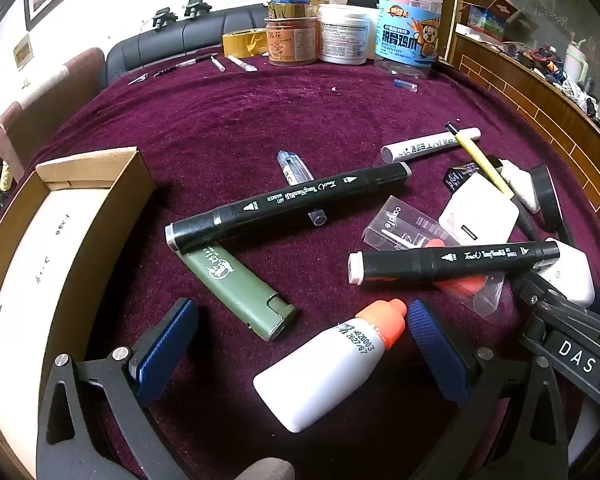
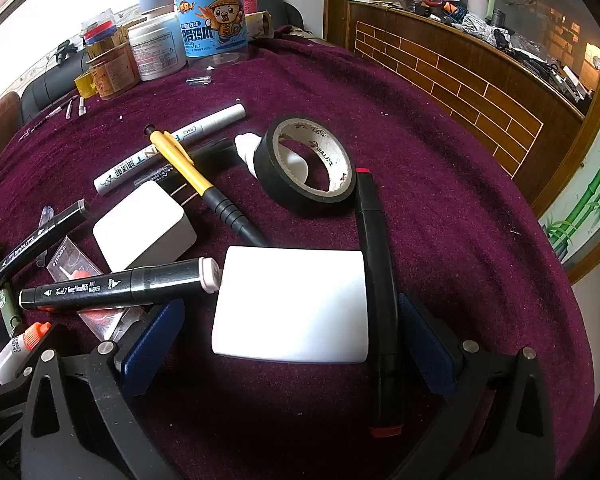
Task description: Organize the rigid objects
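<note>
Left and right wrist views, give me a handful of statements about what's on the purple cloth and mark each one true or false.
1. Both the left gripper and the right gripper have their jaws wide apart. True.
2. The green lighter lies inside the cardboard box. False: it lies on the purple cloth beside the box, one end under a black marker.
3. The white bottle has an orange cap. True.
4. The black tape roll stands upright on its edge. False: it lies tilted, propped on a white item.
5. A yellow pen lies across the white paint marker. True.
</note>
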`<state>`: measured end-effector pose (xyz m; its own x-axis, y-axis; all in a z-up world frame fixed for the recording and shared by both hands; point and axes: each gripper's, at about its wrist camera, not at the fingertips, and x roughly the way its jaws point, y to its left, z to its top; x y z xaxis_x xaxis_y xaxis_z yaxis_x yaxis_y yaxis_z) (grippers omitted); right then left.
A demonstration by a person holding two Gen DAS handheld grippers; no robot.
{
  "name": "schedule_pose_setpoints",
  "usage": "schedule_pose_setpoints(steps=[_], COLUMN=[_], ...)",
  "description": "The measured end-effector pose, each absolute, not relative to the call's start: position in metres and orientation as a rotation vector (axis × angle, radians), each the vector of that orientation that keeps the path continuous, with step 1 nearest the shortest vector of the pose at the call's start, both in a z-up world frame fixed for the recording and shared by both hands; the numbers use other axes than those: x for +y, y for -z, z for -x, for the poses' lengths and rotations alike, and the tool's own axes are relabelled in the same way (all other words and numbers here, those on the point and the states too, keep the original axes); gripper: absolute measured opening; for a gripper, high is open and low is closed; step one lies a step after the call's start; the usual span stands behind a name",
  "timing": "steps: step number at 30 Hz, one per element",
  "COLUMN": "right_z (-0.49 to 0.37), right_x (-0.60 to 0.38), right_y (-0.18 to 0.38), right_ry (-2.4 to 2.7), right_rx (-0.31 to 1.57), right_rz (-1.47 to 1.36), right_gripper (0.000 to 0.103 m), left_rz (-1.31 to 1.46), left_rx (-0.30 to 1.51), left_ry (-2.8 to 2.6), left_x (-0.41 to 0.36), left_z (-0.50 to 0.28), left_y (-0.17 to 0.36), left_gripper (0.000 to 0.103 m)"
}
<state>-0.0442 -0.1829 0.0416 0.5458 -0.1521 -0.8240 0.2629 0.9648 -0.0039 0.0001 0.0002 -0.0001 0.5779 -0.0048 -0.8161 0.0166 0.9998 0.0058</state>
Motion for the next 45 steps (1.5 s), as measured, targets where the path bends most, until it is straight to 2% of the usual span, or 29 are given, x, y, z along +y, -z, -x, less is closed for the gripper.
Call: schedule_pose_setpoints(steps=[45], right_z=[0.0439], right_x=[-0.1829], right_y=[-0.0415], right_ry=[0.245], right_rx=[0.965], right_rz=[-0.128], right_gripper=[0.103], left_rz=[-0.017], left_rx=[0.951], left_ry=[0.01], left_x=[0.0005], left_z=[-0.0002], left_y=[0.0001], left_gripper=[0.102])
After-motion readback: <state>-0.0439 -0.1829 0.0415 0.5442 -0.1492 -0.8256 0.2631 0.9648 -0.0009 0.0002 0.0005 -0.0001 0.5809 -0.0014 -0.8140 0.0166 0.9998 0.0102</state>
